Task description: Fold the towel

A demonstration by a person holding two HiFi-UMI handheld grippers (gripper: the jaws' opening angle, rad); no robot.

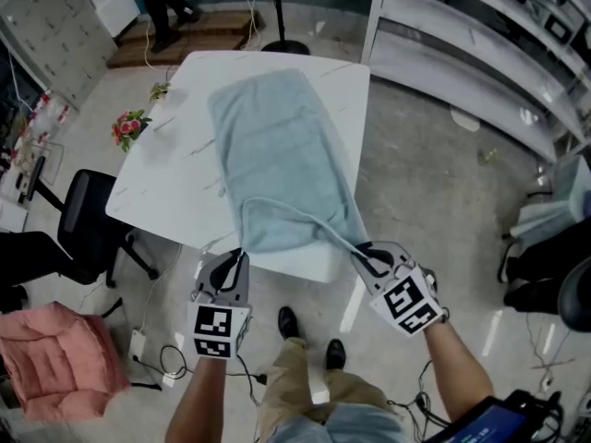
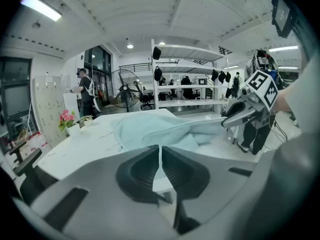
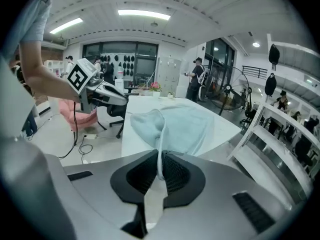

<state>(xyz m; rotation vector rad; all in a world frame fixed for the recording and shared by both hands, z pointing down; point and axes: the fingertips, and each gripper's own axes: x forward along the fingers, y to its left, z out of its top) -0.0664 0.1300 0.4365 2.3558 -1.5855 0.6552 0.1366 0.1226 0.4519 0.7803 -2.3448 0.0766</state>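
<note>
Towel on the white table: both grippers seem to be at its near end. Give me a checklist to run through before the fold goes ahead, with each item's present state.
1. Left gripper shut on the near left corner of the towel: ok, a thin edge of cloth sits between closed jaws.
2. Right gripper shut on the near right corner: ok, cloth runs down through its jaws.
3. Near end raised off the table: ok.
4. Far end lying flat on the table: ok.
5. Pink flowers apart from the towel: ok.
6. Whether each grip holds enough cloth: cannot tell.
</note>
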